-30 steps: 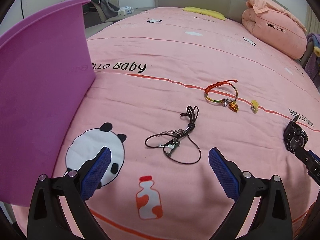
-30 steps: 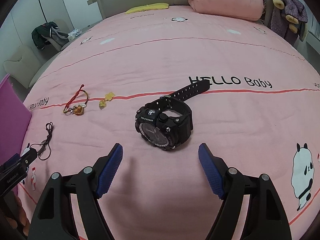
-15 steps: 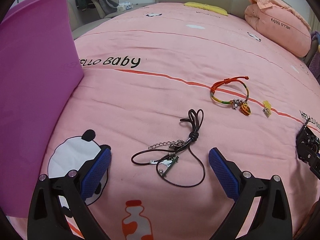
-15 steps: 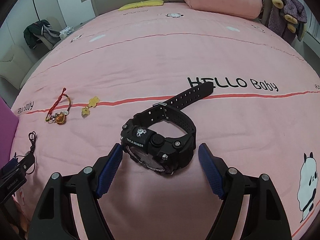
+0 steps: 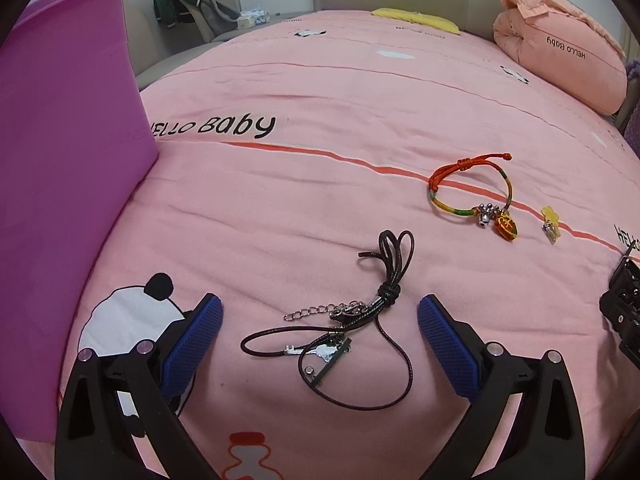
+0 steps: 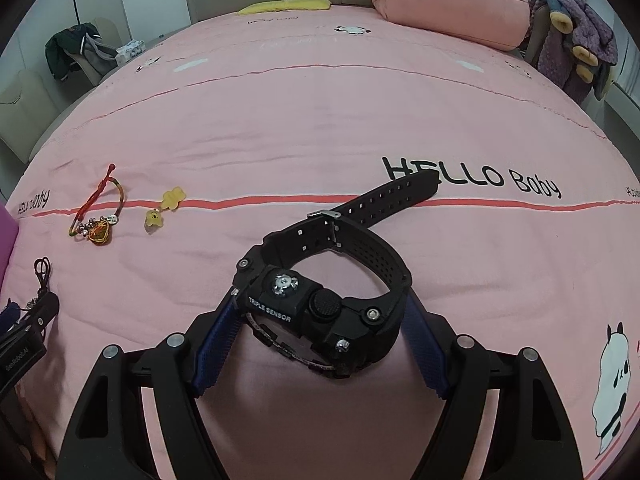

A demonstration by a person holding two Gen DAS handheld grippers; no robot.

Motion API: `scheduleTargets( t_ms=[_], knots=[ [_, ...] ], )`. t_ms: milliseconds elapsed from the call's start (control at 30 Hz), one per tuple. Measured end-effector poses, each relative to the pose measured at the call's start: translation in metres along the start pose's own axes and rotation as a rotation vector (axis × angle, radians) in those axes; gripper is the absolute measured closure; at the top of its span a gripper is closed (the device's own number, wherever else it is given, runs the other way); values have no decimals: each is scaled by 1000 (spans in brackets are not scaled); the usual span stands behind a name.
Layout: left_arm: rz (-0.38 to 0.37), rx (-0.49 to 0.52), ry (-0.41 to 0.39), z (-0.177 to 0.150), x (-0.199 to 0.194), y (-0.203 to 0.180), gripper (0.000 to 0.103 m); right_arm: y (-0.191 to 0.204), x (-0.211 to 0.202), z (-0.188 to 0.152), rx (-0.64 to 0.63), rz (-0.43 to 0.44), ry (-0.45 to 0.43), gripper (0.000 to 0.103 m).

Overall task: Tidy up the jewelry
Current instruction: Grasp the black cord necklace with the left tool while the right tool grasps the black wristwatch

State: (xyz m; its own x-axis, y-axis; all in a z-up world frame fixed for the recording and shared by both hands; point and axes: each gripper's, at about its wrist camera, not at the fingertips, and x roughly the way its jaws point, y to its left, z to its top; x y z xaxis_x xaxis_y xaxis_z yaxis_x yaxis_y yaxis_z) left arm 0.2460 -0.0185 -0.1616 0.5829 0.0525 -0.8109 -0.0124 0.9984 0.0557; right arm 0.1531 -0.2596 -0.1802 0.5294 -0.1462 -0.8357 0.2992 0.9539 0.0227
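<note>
1. I take the black watch (image 6: 320, 312) as my landmark; it lies on the pink bed cover (image 6: 320, 120), case nearest me, its strap tail reaching away over the red stripe.
2. My right hand-held gripper (image 6: 320, 344) stands wide open with the watch case between its blue pads (image 6: 216, 348); whether the pads touch the case I cannot tell.
3. Left of the watch lie two yellow charms (image 6: 166, 208), then the red-and-green cord bracelet (image 6: 96, 216).
4. Further left of the watch my left hand-held gripper (image 5: 320, 336) is spread wide, holding nothing; the black cord necklace (image 5: 352, 320) lies between its pads.
5. The purple bin (image 5: 60, 180) stands furthest left of the watch.
</note>
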Motion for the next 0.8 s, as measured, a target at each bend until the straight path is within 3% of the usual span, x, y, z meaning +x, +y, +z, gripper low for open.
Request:
scheduleTargets(
  t_ms=[100, 200, 300, 367, 400, 800],
  knots=[
    [-17, 22, -4, 0, -1, -4, 20, 3, 0, 0, -11, -6, -3, 29],
    [-55, 19, -4, -2, -5, -7, 39, 5, -1, -1, -21, -8, -3, 34],
    [-87, 21, -3, -6, -10, -10, 64, 2, -2, -2, -13, 5, 0, 36],
    [-111, 17, 1, -7, -13, -11, 87, 0, -5, -2, -5, 20, -1, 36],
    [-128, 15, 8, -8, -15, -12, 92, -1, -6, -3, -4, 27, -1, 36],
    [-194, 53, 40, -29, -52, -14, 95, -4, -43, -28, -4, 86, -2, 36]
  ],
)
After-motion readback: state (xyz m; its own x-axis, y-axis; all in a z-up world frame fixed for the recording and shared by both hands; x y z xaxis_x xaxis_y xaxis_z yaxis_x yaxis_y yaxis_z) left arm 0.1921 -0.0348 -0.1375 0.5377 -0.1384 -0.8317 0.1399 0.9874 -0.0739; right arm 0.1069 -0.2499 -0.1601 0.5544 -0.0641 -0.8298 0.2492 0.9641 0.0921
